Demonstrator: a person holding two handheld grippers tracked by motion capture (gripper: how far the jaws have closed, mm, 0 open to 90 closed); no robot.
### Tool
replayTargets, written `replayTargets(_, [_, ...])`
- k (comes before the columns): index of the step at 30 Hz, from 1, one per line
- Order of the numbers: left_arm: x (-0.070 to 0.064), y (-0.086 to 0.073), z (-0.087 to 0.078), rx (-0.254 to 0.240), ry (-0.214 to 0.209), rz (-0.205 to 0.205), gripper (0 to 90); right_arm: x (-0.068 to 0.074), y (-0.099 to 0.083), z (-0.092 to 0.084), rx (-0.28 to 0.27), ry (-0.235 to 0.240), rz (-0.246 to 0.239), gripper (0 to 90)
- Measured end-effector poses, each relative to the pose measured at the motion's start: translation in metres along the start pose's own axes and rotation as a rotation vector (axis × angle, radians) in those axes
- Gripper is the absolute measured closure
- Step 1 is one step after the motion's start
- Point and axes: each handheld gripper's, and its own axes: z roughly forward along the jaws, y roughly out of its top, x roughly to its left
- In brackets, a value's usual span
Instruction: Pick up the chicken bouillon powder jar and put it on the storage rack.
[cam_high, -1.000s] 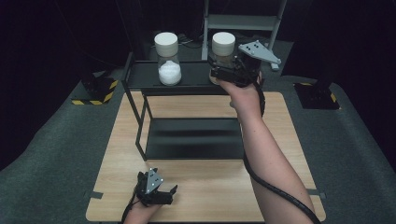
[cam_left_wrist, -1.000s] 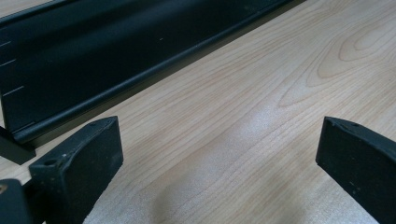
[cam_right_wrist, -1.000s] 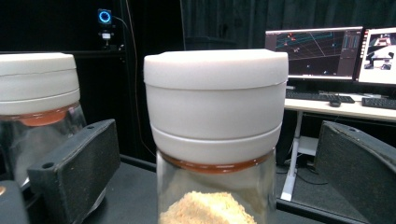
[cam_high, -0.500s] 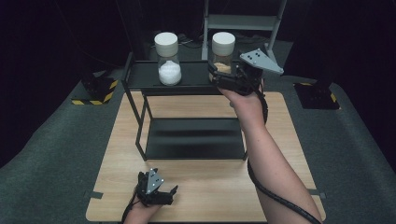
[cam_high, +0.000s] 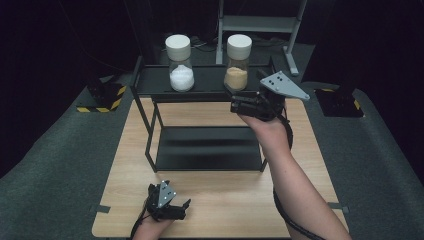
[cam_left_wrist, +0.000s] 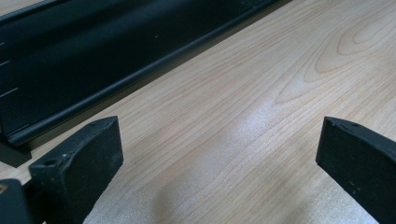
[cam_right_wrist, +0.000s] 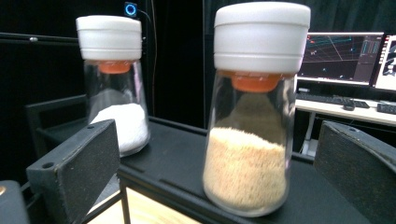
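monitors (cam_right_wrist: 348, 58) cut off, screen content illegible

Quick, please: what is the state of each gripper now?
Left gripper: open, empty, low over the table.
Right gripper: open, empty, facing the tan-filled jar.

A glass jar of tan granules (cam_right_wrist: 254, 140) with a white lid stands upright on the black shelf (cam_right_wrist: 317, 196), between the right gripper (cam_right_wrist: 215, 177)'s wide-apart jaws, touching neither. A second jar holding white powder (cam_right_wrist: 114, 88) stands farther back to its left, with lit monitors (cam_right_wrist: 345, 58) behind.
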Motion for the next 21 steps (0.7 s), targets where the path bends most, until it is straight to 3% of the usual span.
replayTargets(15, [0.000, -0.001, 0.000, -0.004, -0.001, -0.001, 1.0, 0.007, -0.025, -0.025, 0.014, 0.029, -0.020, 0.0])
replayTargets(21, [0.000, 0.000, 0.000, 0.000, 0.001, 0.003, 1.0, 0.008, -0.041, -0.035, 0.057, 0.036, -0.030, 0.0])
